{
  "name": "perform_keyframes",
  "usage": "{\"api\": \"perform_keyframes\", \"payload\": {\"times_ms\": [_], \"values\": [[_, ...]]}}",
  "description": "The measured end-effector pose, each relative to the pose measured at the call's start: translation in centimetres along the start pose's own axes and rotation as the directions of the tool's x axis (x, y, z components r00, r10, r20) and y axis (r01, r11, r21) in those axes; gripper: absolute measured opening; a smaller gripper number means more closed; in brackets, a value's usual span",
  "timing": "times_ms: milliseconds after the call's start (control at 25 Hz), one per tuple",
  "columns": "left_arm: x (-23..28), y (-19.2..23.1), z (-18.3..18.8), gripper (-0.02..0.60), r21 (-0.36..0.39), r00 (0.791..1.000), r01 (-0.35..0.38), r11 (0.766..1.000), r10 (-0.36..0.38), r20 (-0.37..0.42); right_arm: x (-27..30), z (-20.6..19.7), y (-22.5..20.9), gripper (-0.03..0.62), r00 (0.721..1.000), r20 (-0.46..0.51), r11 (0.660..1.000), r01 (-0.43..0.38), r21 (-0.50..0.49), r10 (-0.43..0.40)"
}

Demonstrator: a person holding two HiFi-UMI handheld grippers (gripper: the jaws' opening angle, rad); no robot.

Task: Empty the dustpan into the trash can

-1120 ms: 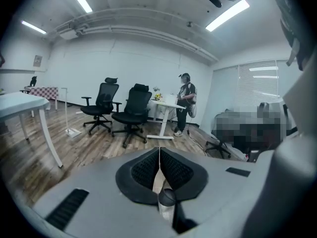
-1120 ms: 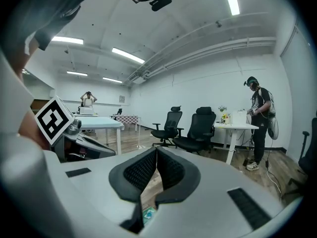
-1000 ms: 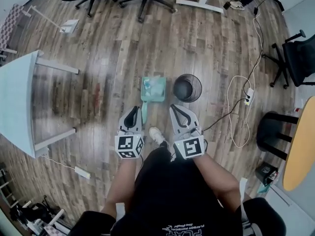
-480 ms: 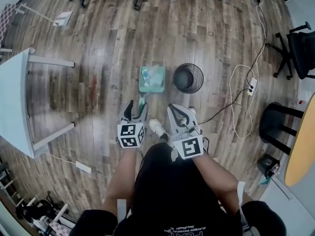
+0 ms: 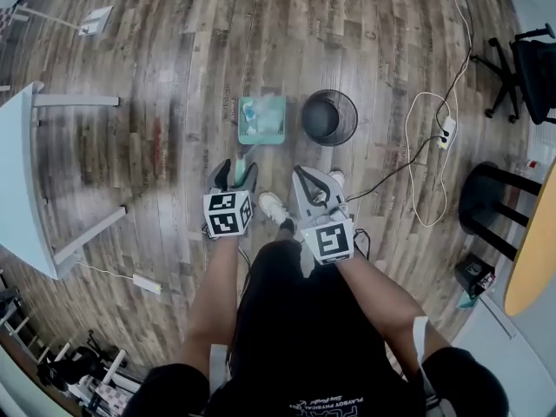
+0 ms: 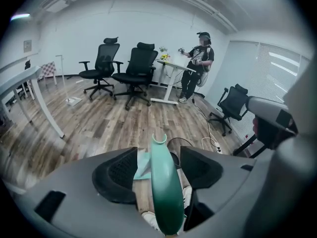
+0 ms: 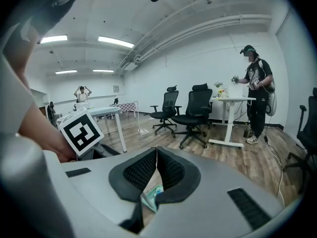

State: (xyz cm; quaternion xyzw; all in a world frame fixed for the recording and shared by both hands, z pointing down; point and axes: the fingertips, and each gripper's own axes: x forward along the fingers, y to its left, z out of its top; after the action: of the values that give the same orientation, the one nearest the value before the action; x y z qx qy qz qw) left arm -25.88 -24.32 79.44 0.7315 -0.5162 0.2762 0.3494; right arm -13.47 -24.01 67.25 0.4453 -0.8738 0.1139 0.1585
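A mint-green dustpan [image 5: 262,118] holding pale scraps lies on the wood floor, its long green handle [image 6: 162,182] running back toward me. A black mesh trash can [image 5: 328,117] stands just right of the pan. My left gripper [image 5: 237,168] is low over the handle's end. Its jaws are opening, with the handle between them and a gap to each pad. To the right my right gripper [image 5: 301,175] is shut with nothing in it. In the right gripper view its tips [image 7: 157,151] meet, and a bit of the dustpan [image 7: 152,196] shows below them.
My white shoe [image 5: 274,207] is between the grippers. A white cable and power strip [image 5: 445,133] lie right of the can. A white table [image 5: 17,172] is at left, a black stool [image 5: 486,207] at right. Office chairs [image 6: 133,68] and a standing person [image 6: 198,66] are farther off.
Both grippers have sunk toward the floor. The left gripper's jaws went from shut to wide open and now straddle the dustpan handle. The right gripper stayed shut.
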Motion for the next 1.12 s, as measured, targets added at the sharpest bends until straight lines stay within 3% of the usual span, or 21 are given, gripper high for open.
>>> {"api": "perform_keyframes", "payload": {"times_ms": [280,800,960,1120], "values": [[2.2,-0.2,-0.5,0.252,0.011,0.996,-0.042,0.999,0.042,-0.074,0.4,-4.6,-1.8,0.025,0.993,-0.112,0.998,0.052,0.034,-0.048],[4.2,1.0,-1.8,0.153,-0.036,0.975,-0.143,0.989,0.134,-0.179,-1.1,-6.9,-3.6,0.025,0.986,-0.151,0.995,0.082,0.051,-0.074],[4.3,0.7,-1.7,0.105,0.047,0.972,-0.156,0.987,0.161,-0.169,-1.2,-7.1,-3.4,0.025,0.986,-0.153,0.995,0.078,0.061,-0.068],[3.9,0.8,-2.1,0.098,0.085,0.971,-0.171,0.982,0.183,-0.155,-1.6,-6.9,-2.9,0.025,0.988,-0.145,0.996,0.069,0.062,-0.06]]}}
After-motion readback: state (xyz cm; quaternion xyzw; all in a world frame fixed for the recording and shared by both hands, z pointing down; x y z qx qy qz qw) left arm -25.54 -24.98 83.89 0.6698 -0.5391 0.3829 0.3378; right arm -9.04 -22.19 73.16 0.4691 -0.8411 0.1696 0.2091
